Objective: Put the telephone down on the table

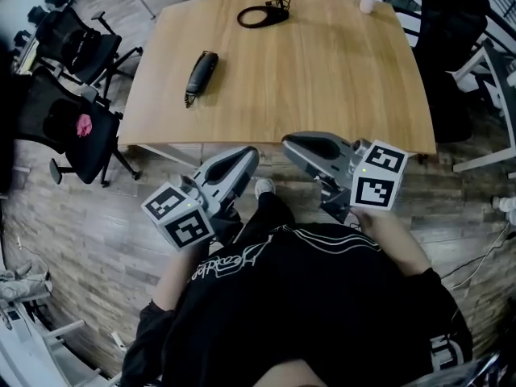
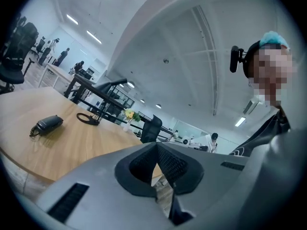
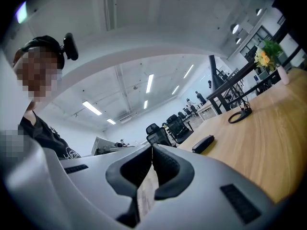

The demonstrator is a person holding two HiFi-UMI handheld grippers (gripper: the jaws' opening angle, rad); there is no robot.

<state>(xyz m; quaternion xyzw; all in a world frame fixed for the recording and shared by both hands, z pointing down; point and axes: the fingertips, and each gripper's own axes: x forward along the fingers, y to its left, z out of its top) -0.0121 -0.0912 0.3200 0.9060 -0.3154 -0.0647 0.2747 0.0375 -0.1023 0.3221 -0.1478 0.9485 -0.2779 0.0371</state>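
Both tongs, the left gripper [image 1: 247, 156] and the right gripper [image 1: 290, 143], have their jaws pressed together and empty, just off the table's [image 1: 339, 79] near edge. The dark telephone [image 1: 201, 74] lies flat toward the left edge, possibly with a short cord.

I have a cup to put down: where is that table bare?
Bare wood fills the table right of the phone, up to the near edge. The far edge is busier: a cable loop and a vase.

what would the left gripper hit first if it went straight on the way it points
Probably the near edge of the table, though its height is unclear; the telephone lies well left of that line.
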